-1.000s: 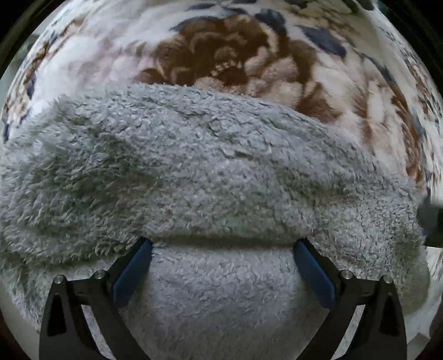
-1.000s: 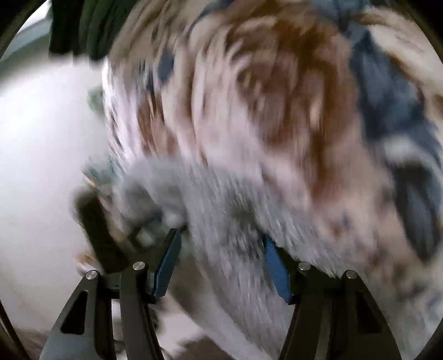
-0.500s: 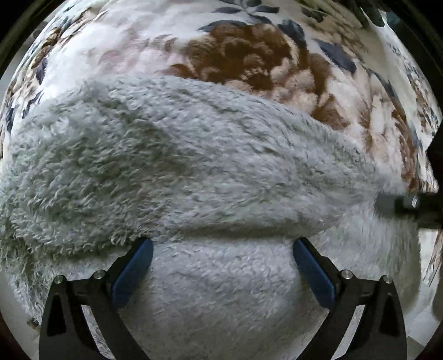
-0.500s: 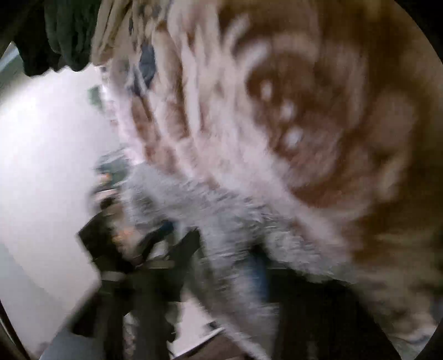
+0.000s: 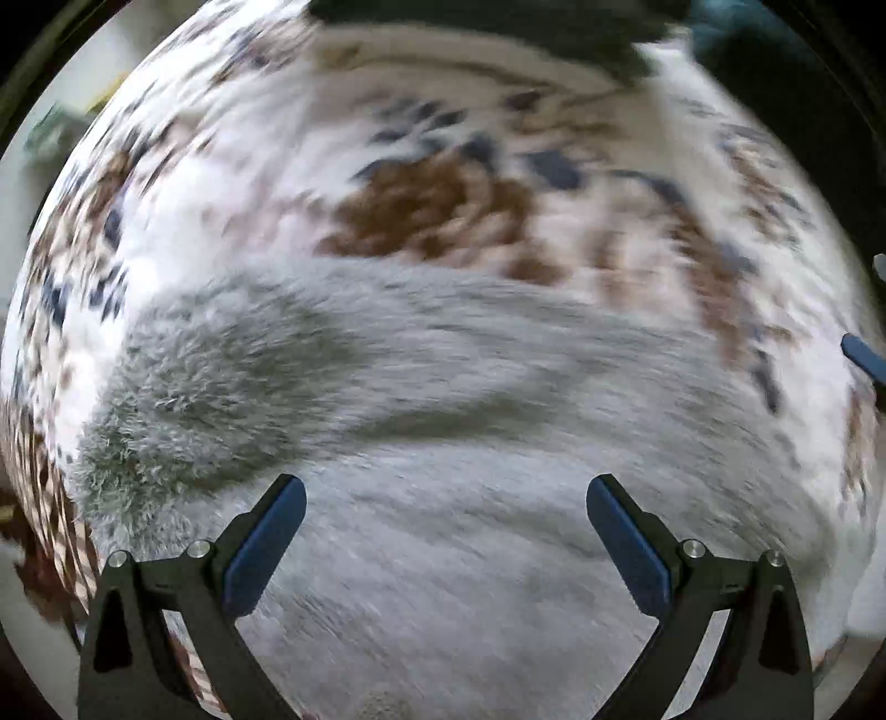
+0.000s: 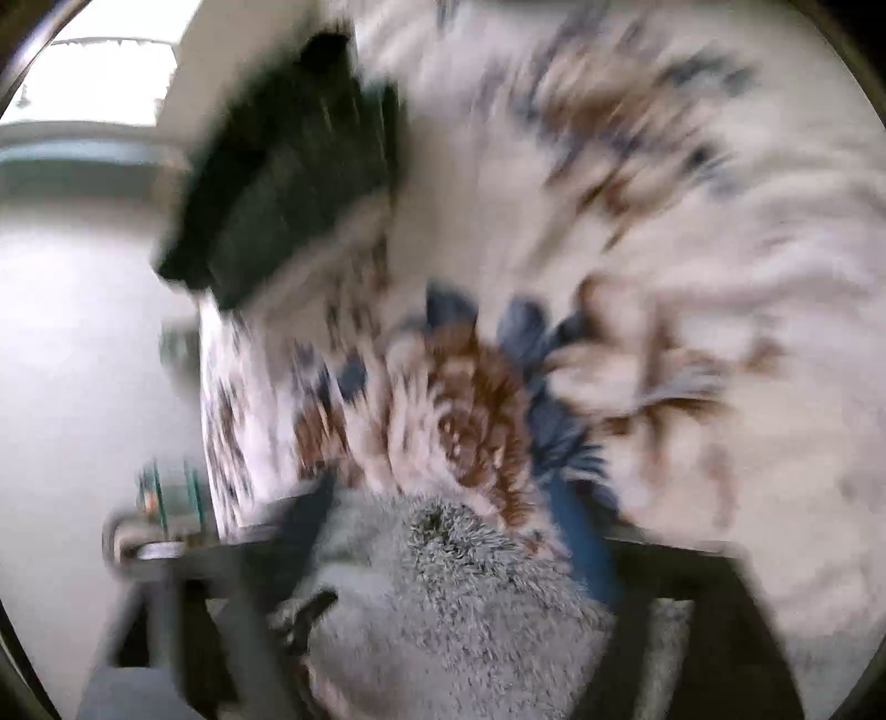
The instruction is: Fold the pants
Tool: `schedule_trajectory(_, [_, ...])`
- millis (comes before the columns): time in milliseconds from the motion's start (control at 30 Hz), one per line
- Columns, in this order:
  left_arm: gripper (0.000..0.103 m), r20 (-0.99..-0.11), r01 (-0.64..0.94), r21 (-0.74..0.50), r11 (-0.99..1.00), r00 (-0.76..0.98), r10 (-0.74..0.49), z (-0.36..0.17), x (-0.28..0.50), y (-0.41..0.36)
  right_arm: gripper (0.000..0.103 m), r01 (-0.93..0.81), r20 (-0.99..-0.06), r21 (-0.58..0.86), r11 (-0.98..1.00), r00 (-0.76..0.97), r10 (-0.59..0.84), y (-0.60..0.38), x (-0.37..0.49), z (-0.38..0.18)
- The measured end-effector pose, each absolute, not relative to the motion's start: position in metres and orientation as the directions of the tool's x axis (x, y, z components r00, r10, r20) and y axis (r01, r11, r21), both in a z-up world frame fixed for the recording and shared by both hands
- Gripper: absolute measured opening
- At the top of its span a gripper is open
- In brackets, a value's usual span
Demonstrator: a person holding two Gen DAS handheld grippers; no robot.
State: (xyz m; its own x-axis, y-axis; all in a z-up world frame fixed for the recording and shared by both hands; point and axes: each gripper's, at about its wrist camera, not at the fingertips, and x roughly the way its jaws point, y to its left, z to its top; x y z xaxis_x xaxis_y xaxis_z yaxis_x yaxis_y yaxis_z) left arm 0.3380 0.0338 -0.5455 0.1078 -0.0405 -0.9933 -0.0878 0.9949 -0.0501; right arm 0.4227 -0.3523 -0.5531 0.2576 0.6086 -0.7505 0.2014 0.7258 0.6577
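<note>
Fluffy grey pants (image 5: 443,443) lie folded on a floral blanket (image 5: 443,210). My left gripper (image 5: 446,487) hangs above them, pointing straight down, open, with nothing between its blue pads. In the right wrist view, which is heavily blurred, one end of the pants (image 6: 454,598) shows between the fingers of my right gripper (image 6: 443,526). Its jaws are opening and stand wide, and the pads do not press on the fleece. A blue pad of the right gripper (image 5: 864,360) pokes in at the right edge of the left wrist view.
A pile of dark clothes (image 6: 288,183) lies at the far edge of the blanket (image 6: 692,194); the same dark pile (image 5: 498,22) shows at the top of the left wrist view. Pale floor (image 6: 83,343) runs along the blanket's left side.
The left gripper has lifted away from the pants, so more blanket shows around them. The right gripper pinched the fleece, then spread wide and swung upward, bringing the dark pile into view.
</note>
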Motion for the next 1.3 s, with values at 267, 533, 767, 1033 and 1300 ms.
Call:
schedule_trajectory(267, [0.103, -0.993, 0.221, -0.079, 0.972, 0.065, -0.095, -0.517, 0.305, -0.075, 0.048, 0.564, -0.801, 0.598, 0.570, 0.403, 0.443, -0.448, 0.249, -0.520])
schedule_trajectory(533, [0.103, -0.993, 0.327, -0.082, 0.942, 0.052, -0.104, -0.502, 0.286, -0.210, 0.058, 0.852, -0.894, 0.448, 0.271, 0.430, 0.125, -0.616, 0.039, -0.516])
schedule_trajectory(767, [0.103, -0.996, 0.376, -0.079, 0.923, 0.012, -0.091, -0.523, 0.261, -0.338, 0.063, 0.885, -0.892, 0.450, 0.119, 0.440, 0.101, -0.720, -0.042, -0.568])
schedule_trajectory(1033, [0.103, -0.998, 0.532, -0.001, 0.847, 0.055, -0.036, -0.538, 0.257, -0.467, 0.052, 0.843, -0.865, 0.501, 0.197, 0.480, 0.146, -0.765, -0.027, -0.600])
schedule_trajectory(1300, [0.103, -0.997, 0.577, -0.001, 0.817, 0.063, -0.045, -0.549, 0.253, -0.523, 0.012, 0.861, -0.888, 0.460, 0.218, 0.451, 0.094, -0.777, -0.039, -0.599])
